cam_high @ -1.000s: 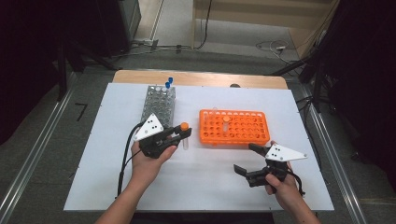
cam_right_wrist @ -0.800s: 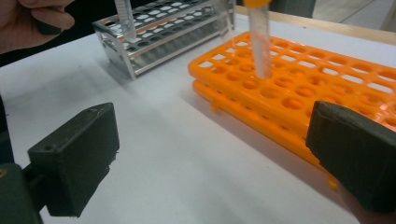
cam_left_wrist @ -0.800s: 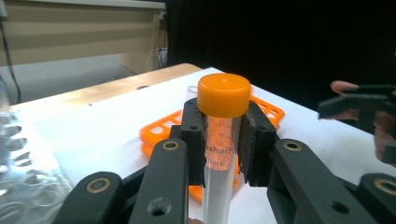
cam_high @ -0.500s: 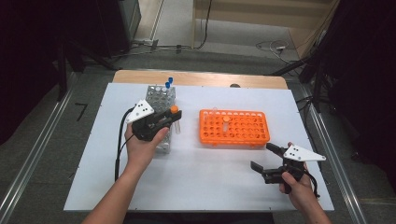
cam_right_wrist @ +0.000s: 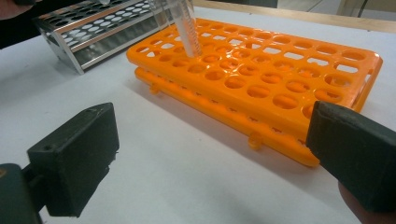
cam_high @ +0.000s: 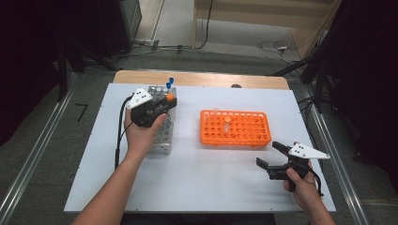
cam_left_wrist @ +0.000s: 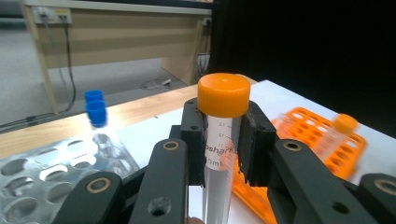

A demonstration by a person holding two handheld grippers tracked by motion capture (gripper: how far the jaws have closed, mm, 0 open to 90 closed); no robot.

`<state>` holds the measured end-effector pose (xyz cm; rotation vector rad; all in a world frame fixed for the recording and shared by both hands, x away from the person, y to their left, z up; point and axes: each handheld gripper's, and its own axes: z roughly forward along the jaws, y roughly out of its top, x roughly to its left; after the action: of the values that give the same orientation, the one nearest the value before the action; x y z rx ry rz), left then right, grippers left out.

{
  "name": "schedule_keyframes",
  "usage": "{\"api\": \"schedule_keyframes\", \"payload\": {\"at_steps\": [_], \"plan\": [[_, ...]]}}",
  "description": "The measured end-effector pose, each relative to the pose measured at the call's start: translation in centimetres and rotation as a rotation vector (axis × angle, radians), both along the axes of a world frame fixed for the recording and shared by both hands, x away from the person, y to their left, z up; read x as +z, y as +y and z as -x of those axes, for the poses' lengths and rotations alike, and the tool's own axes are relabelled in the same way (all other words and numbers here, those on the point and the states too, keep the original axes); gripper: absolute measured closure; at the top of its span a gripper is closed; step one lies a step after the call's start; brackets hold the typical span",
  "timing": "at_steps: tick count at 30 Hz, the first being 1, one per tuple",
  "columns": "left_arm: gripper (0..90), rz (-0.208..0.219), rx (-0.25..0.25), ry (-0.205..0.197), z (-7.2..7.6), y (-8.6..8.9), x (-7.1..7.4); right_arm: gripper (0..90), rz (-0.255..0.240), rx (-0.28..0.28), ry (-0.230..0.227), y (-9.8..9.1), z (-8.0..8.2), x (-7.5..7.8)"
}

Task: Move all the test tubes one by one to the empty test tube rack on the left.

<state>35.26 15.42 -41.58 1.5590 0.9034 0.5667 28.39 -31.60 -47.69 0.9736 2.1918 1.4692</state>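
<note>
My left gripper [cam_high: 164, 104] is shut on a clear tube with an orange cap [cam_left_wrist: 223, 94], held upright above the far part of the metal rack [cam_high: 163, 136]. Two blue-capped tubes [cam_high: 169, 83] stand at that rack's far end, seen close as the blue-capped tubes [cam_left_wrist: 96, 111]. The orange rack [cam_high: 235, 130] lies mid-table with one orange-capped tube [cam_high: 226, 120] standing in it. My right gripper [cam_high: 269, 154] hovers open and holding nothing near the table's front right, its jaws facing the orange rack [cam_right_wrist: 261, 70].
The white table top [cam_high: 211, 178] has bare room in front of both racks. A wooden strip [cam_high: 202, 78] runs along the far edge. The left gripper's cable [cam_high: 119, 136] trails down beside the person's left forearm. The metal rack [cam_right_wrist: 93, 32] sits beyond the orange one.
The left gripper carried the orange-capped tube leftward and away, from beside the orange rack to over the metal rack. The right gripper drifted right, still open.
</note>
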Motion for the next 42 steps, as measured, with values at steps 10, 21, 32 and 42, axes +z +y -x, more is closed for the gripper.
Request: {"api": "schedule_keyframes", "payload": {"at_steps": [10, 21, 32, 42], "plan": [[75.1, -0.012, 0.074, -0.025, -3.1, 0.3, 0.6, 1.2, 0.008, -0.001, -0.002, 0.0, 0.0, -0.1], [75.1, -0.001, 0.145, -0.021, -5.8, 0.6, 0.2, 1.3, 0.012, 0.003, 0.001, -0.1, -0.1, -0.4], [75.1, -0.006, 0.213, -0.013, -7.0, 0.6, -0.9, 1.3, 0.017, 0.006, 0.006, 0.0, -0.1, -0.5], [74.7, -0.078, 0.229, 0.042, -7.1, 0.1, -1.3, 1.3, 0.021, 0.009, 0.009, 0.2, -0.1, -0.6]]}}
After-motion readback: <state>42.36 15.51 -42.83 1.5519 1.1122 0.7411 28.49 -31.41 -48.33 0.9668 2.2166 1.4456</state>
